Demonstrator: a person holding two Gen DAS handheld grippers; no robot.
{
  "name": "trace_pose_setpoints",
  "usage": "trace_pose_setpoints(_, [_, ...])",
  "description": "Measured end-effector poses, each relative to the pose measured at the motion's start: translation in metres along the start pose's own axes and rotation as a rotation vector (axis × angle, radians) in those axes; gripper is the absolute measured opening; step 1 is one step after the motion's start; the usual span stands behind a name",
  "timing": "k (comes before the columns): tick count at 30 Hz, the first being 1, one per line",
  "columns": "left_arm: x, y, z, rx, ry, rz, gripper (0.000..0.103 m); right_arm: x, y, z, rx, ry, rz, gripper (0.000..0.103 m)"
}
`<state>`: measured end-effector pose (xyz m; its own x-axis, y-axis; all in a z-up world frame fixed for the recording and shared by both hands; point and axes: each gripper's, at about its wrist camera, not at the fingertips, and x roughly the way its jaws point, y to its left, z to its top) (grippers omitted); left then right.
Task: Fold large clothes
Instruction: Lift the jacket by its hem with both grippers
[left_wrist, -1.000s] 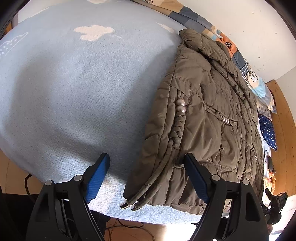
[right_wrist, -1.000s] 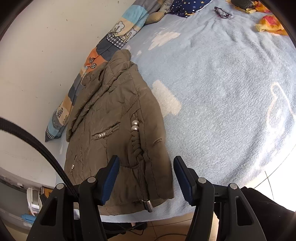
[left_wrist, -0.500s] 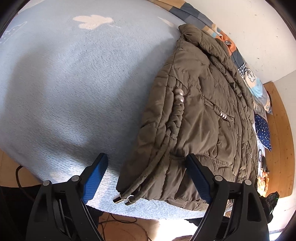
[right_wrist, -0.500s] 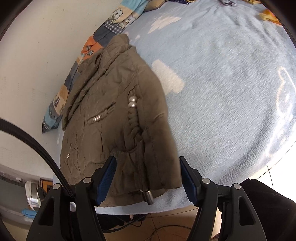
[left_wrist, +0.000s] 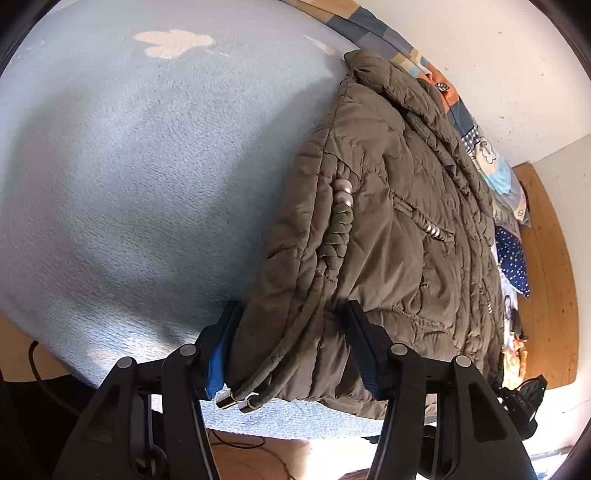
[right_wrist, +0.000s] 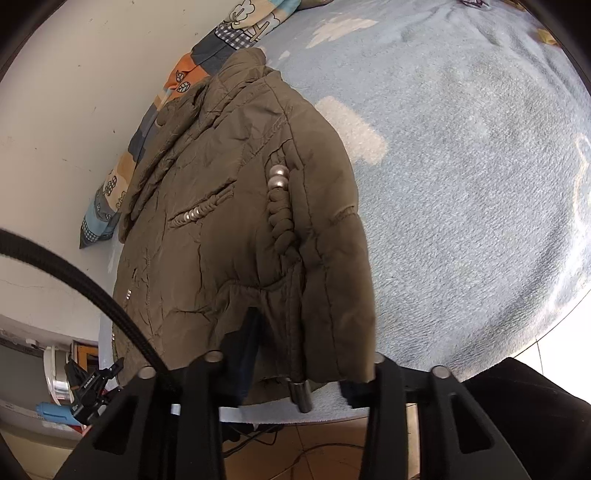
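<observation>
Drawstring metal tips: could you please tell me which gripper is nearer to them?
Left, marginally. The metal tips lie right beside a finger of the left gripper; the right gripper has one midway in its gap.

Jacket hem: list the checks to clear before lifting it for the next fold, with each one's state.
1. Left tongs straddle the jacket hem: ok.
2. Right tongs straddle the hem: ok.
3. Left tongs clamped on fabric: not ok, both sit wide of it.
4. Right tongs clamped: cannot tell, fabric hides the pads.
5. Drawstring ends clear of the grip: not ok, they dangle between the left tongs.
6. Blanket free beside the jacket: ok.
</observation>
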<state>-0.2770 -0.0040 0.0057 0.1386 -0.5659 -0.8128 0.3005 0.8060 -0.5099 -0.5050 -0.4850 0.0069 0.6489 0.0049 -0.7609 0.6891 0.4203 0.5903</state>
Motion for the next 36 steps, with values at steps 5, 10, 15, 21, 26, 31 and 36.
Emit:
trace_pose_setpoints(5, [0.010,-0.006,0.001,0.020,0.021,0.016,0.074,0.003,-0.007,0.002,0.042,0.013,0.003,0.053])
trace_pose_setpoints(10, [0.017,-0.025,-0.005,0.126,0.005,0.075,0.084,0.014,-0.007,0.003,0.055,0.033,0.021,0.058])
trace_pose_setpoints(15, [0.006,-0.029,-0.007,0.167,-0.040,0.055,0.051,0.008,0.008,0.002,-0.034,0.008,-0.002,0.024])
trace_pose_setpoints(21, [-0.007,-0.044,-0.014,0.251,-0.107,0.068,0.022,0.001,0.027,-0.002,-0.137,-0.037,-0.049,0.017])
trace_pose_setpoints(26, [-0.018,-0.047,-0.016,0.274,-0.159,0.056,0.020,-0.015,0.039,-0.004,-0.202,-0.103,-0.052,0.015])
trace_pose_setpoints(31, [-0.027,-0.054,-0.018,0.305,-0.214,0.068,0.019,-0.027,0.050,-0.006,-0.258,-0.162,-0.049,0.014])
trace_pose_setpoints(36, [-0.034,-0.061,-0.018,0.333,-0.261,0.075,0.019,-0.036,0.054,-0.005,-0.277,-0.204,-0.042,0.014])
